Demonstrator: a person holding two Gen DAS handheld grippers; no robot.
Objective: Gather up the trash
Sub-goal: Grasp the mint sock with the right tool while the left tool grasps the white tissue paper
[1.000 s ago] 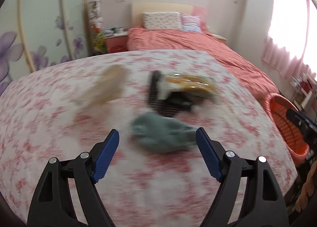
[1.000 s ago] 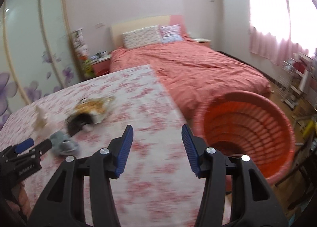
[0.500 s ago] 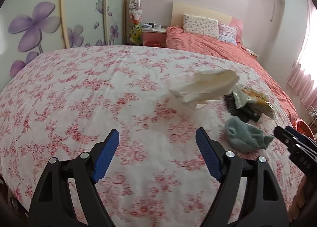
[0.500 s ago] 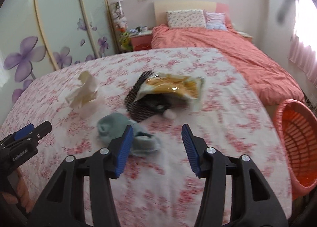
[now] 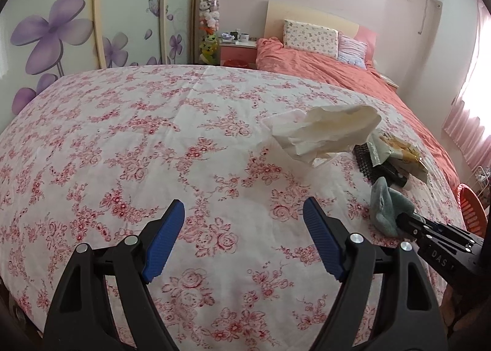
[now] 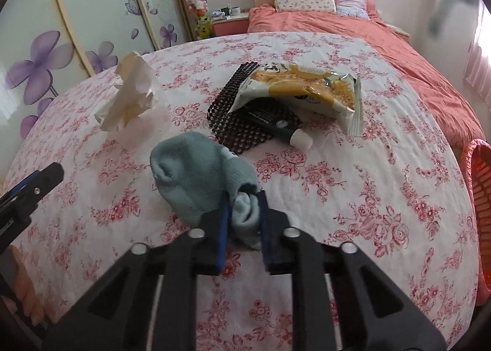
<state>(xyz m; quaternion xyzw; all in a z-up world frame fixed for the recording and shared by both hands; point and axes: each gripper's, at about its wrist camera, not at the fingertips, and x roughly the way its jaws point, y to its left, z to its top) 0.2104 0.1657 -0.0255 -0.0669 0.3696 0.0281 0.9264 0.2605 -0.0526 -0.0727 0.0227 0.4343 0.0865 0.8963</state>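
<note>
Right claw point(image 6: 244, 197) clamps one sock point(image 6: 196, 176); left claw point(image 5: 244, 222) wide open, empty. Beyond: one tissue point(image 6: 130, 93), one wrapper point(image 6: 307, 90).

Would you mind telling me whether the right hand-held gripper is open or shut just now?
Shut. The right hand-held gripper has its blue pads pressed onto one end of the grey-blue sock, with bunched fabric squeezed between them.

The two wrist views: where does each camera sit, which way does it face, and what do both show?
Left wrist view: on the open left gripper, facing the floral cloth and crumpled paper.
Right wrist view: on the right gripper, shut on the blue-grey sock, facing the snack bag.
Shared: paper, sock, snack bag, orange basket.
</note>
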